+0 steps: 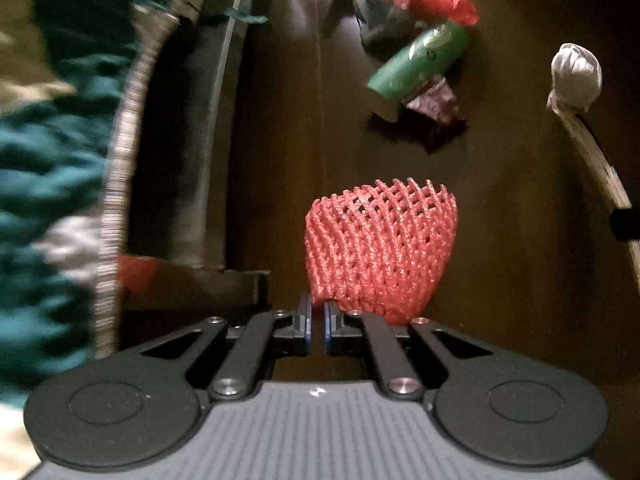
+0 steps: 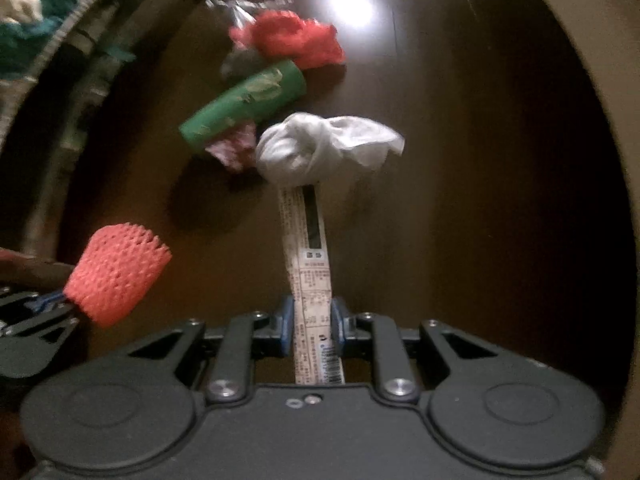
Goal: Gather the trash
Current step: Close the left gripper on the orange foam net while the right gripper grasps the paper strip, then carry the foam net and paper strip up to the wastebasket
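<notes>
Left gripper (image 1: 317, 322) pinches the red foam net (image 1: 380, 252) by its edge; right gripper (image 2: 311, 326) clamps a paper receipt (image 2: 310, 280) with a white wad (image 2: 320, 148) dangling beyond the jaws; either could slip free.

Foam mesh sleeve (image 1: 380, 248), glossy wooden table (image 1: 520, 240), paper receipt (image 2: 310, 248)

Left gripper (image 1: 317, 316) clamped on bottom edge of red foam mesh fruit sleeve (image 1: 380, 248); sleeve hangs over dark brown wooden floor (image 1: 500, 260). Right gripper (image 2: 312, 320) pinches long printed paper receipt strip (image 2: 310, 280), crumpled white tissue wad (image 2: 320, 152) at its far end. Beyond on the floor: green cylindrical tube (image 2: 244, 100), crumpled red plastic bag (image 2: 296, 40) behind it, dark patterned wrapper (image 1: 436, 112) touching its near side. Sleeve left of receipt.
</notes>
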